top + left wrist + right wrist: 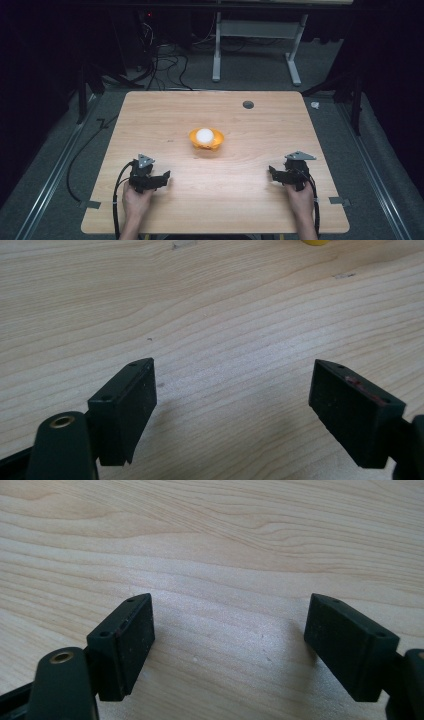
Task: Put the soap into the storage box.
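Both tongs released, jaws wide: left tongs (162, 178) near-left, right tongs (274, 173) near-right on the surface (150, 125). White ball (204, 135) sits in orange bowl (216, 143), centre, well apart. Risk: nudging the rim tips the bowl, ball rolls off.

Light wooden table (165, 115), an orange bowl (206, 139) with a white ball (204, 135) at its centre.

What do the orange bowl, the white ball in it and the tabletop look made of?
Orange bowl: probably plastic, with uniform bright colour and a thin rim. White ball: smooth and pale, material unclear. Tabletop: light wood or wood-look laminate, with visible grain lines and a matte sheen.
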A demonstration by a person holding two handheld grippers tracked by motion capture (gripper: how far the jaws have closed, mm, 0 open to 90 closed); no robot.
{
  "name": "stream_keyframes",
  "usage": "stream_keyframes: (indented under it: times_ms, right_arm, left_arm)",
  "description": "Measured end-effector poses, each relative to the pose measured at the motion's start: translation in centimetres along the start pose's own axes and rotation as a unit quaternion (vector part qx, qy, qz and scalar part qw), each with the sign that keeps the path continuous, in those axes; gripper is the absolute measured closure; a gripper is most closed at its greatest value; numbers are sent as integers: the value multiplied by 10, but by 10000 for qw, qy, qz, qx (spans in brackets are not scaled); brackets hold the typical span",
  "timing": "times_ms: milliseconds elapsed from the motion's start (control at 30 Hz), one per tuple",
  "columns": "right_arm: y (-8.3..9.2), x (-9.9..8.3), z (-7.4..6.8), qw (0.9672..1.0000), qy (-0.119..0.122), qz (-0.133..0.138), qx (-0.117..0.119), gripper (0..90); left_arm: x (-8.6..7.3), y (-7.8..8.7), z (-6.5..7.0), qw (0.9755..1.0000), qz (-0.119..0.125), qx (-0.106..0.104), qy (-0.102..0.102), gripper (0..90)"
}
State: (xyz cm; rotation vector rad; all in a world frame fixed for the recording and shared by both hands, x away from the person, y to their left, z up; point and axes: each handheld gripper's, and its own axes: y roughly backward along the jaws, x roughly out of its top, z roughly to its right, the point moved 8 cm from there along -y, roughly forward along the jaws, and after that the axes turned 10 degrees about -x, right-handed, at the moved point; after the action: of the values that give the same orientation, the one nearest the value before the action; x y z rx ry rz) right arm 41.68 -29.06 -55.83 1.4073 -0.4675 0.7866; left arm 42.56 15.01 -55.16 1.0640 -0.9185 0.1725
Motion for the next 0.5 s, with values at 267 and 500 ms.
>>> stream_keyframes:
  times_ms: [267,500]
  right_arm:
    - [0,0,0,10000,-4,-2,2,210]
    - [0,0,0,10000,1,0,0,210]
  left_arm:
    - [-3,-7,3,9999,-91,10,-98,199]
    - [-6,-9,3,9999,37,100,-124,196]
